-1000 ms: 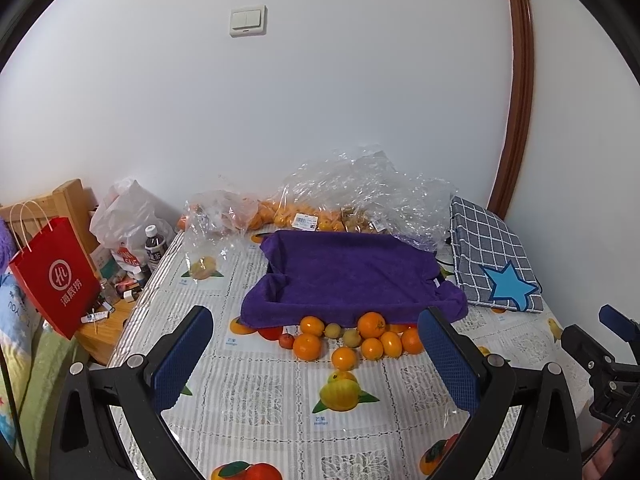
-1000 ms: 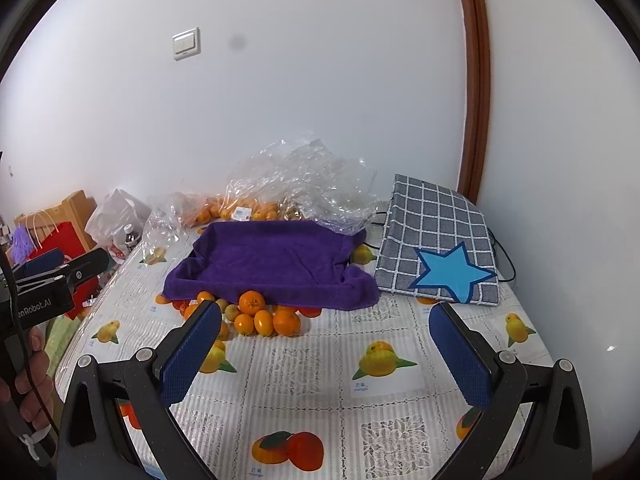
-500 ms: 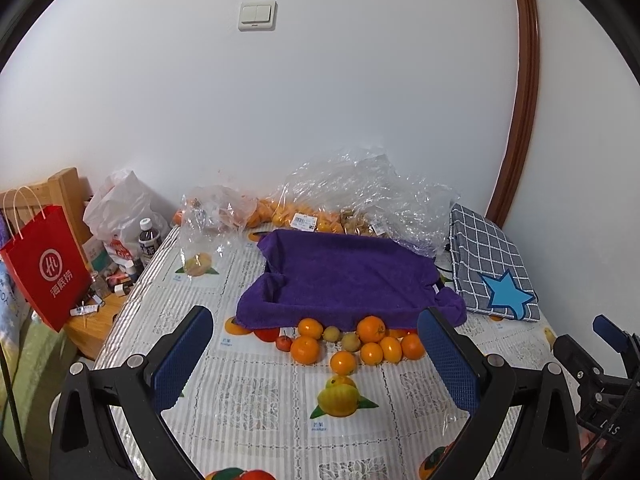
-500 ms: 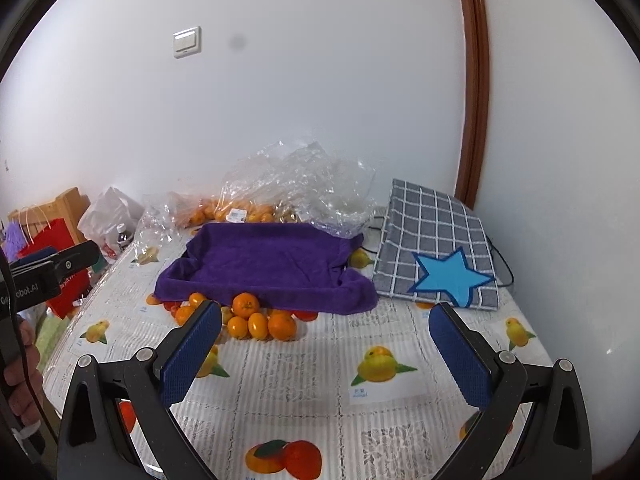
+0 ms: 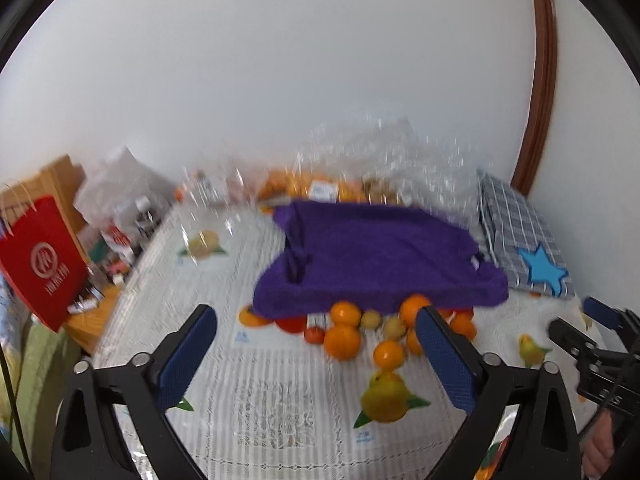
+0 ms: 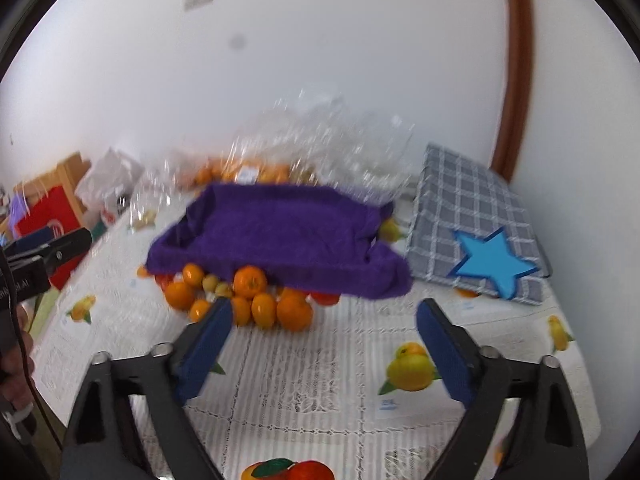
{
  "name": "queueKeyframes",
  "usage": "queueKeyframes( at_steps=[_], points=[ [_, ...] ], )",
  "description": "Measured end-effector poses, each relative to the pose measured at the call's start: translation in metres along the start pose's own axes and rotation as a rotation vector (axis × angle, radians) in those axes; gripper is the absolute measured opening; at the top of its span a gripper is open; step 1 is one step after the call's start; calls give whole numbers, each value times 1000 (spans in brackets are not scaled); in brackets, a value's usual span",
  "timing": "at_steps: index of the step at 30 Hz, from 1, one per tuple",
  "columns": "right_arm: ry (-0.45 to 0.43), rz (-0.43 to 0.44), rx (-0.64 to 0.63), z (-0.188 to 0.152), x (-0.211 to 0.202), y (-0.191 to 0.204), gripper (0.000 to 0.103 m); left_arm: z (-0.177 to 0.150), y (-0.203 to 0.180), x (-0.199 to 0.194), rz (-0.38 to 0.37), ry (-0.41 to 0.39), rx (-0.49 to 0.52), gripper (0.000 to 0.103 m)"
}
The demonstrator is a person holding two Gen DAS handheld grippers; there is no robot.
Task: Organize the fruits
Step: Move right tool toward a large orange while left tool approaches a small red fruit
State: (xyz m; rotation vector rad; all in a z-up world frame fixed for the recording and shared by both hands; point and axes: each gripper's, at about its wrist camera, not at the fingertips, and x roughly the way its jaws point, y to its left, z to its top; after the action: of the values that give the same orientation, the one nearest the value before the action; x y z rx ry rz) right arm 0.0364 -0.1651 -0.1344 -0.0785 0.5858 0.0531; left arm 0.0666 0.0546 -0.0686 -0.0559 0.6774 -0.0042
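The job has hardly begun. A heap of fruit sits on the table, right at the front edge of a purple towel. The heap has many oranges, a few small yellow-green fruits and some small red ones, all mixed up and touching each other. From the right side, the same fruit is seen tucked partly under the purple towel's front edge. The towel looks like it covers a tray or box, and nothing lies on top of it, so no fruit has been put away there yet. Behind the towel are crinkly clear bags with more oranges inside. A grey checked cloth with a blue star lies to the right of the towel. The left gripper is wide apart with nothing between its blue pads, though its jaws are closing a little. The right gripper is also wide and empty, and its jaws are closing too. Both point down toward the heap, but neither one touches any fruit. The pictures are blurry, so the small fruits are hard to name. Nearly all of the sorting is left: each fruit has to be picked up and put with its own kind.
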Motion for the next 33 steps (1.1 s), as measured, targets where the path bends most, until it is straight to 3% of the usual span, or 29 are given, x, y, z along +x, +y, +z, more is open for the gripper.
queueKeyframes(
  at_steps=[5, 8, 13, 19, 26, 27, 28, 33],
  points=[
    [40, 43, -32, -17, 47, 7, 62, -14, 17, 34, -1, 68, 10, 95],
    [93, 76, -32, -23, 74, 8, 51, -23, 27, 51, -13, 112, -11, 87],
    [134, 140, -4, -23, 100, 9, 49, -35, 41, 72, -32, 156, -48, 87],
    [162, 114, 4, -22, 124, 14, 49, -41, 54, 87, -56, 180, -110, 87],
    [197, 168, 55, -18, 140, 4, 49, -39, 57, 90, -80, 178, -118, 88],
    [200, 183, 65, -18, 141, 1, 48, -38, 57, 91, -88, 175, -125, 88],
    [201, 197, 71, -18, 142, 0, 40, -37, 57, 92, -98, 174, -131, 88],
    [187, 206, 69, -20, 137, -9, 38, -34, 52, 101, -121, 177, -140, 88]
  ],
)
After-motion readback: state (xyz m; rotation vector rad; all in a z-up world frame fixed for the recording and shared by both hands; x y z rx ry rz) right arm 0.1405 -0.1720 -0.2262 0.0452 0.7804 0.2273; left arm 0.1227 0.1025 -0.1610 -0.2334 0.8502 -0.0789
